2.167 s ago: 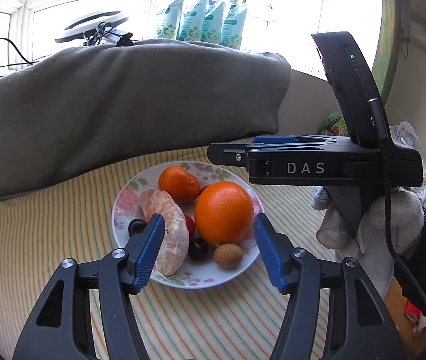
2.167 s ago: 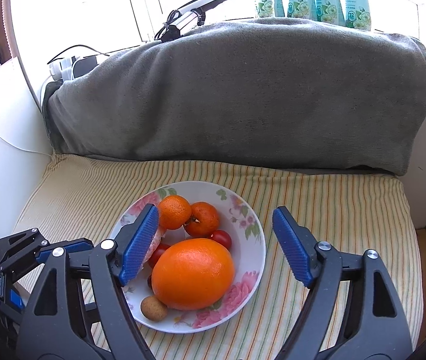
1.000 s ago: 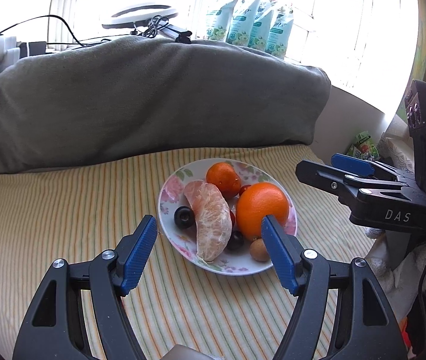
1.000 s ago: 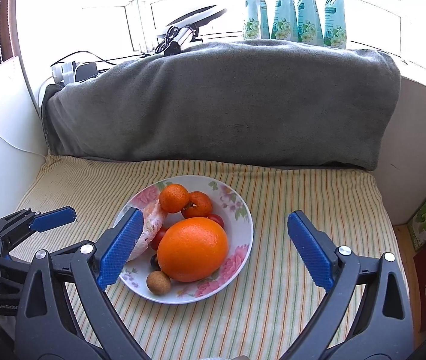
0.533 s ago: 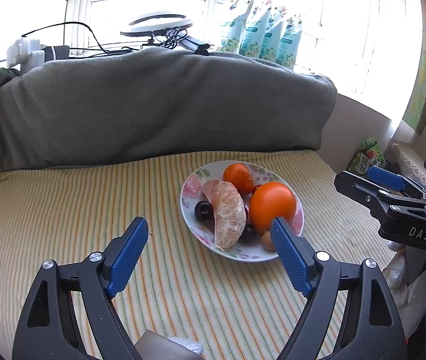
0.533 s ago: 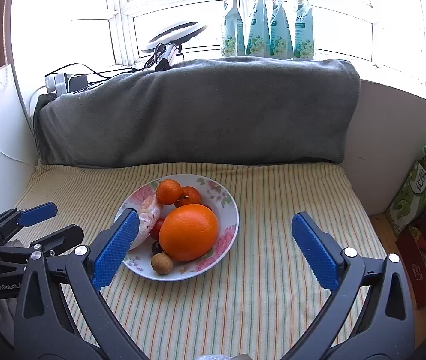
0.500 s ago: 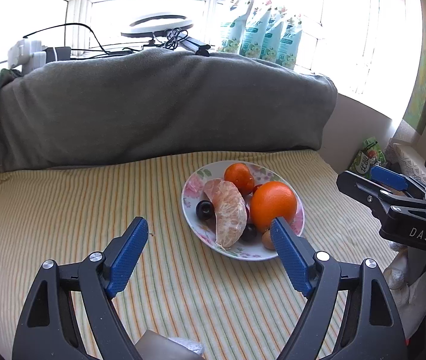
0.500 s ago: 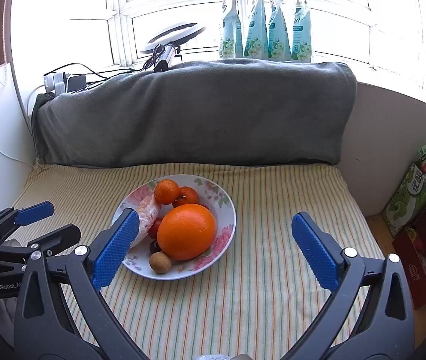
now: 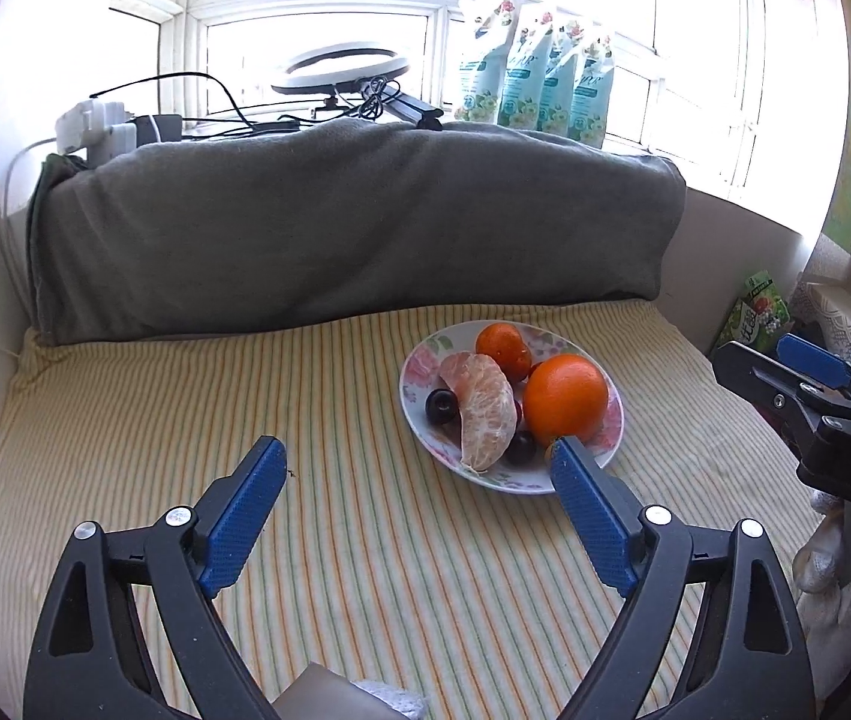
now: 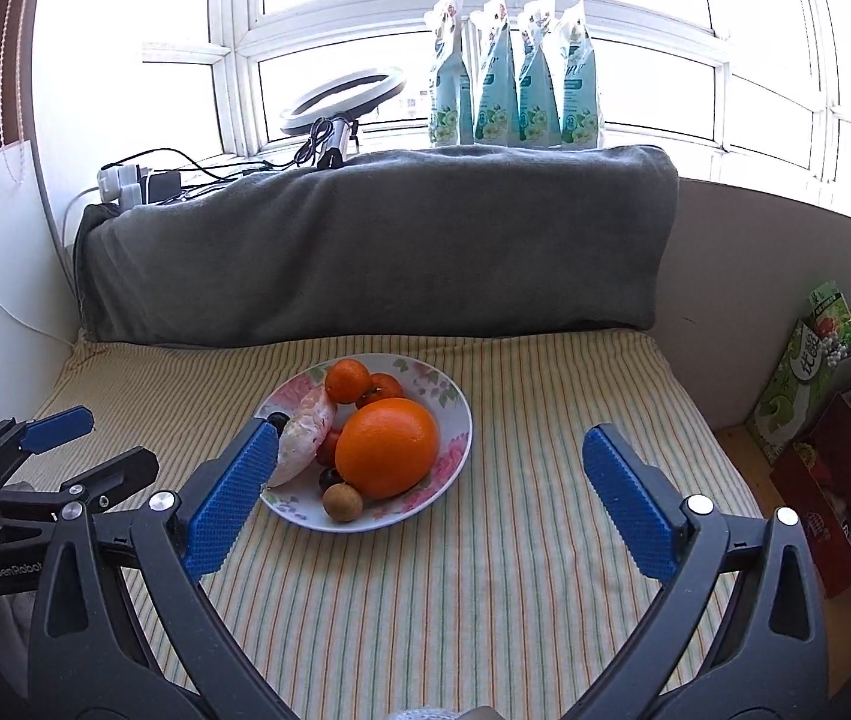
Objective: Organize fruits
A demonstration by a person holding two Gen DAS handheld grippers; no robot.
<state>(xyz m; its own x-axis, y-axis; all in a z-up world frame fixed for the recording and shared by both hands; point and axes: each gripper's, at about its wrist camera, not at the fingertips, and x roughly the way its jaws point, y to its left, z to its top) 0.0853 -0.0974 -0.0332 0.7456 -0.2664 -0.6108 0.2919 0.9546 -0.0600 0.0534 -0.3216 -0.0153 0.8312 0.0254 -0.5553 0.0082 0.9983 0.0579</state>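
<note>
A floral plate (image 9: 610, 431) (image 10: 447, 480) sits on the striped cloth and holds the fruit: a large orange (image 9: 566, 397) (image 10: 387, 446), a peeled citrus half (image 9: 483, 410) (image 10: 305, 439), small mandarins (image 9: 504, 343) (image 10: 348, 380), dark cherries (image 9: 442, 405) and a small brown fruit (image 10: 342, 502). My left gripper (image 9: 419, 513) is open and empty, well in front of the plate. My right gripper (image 10: 425, 498) is open and empty, also back from the plate. Each gripper shows at the side of the other's view, the right one (image 9: 809, 378) and the left one (image 10: 59, 450).
A grey blanket-covered bolster (image 9: 353, 228) runs along the back. Behind it are a ring light (image 10: 344, 97), a power strip with cables (image 9: 101, 129) and several pouches (image 10: 512, 78) on the sill. A green carton (image 10: 809, 360) and red box (image 10: 833, 480) stand at the right.
Both grippers have drawn back and up from the plate, so the plate looks smaller and farther. The fruit has not moved.
</note>
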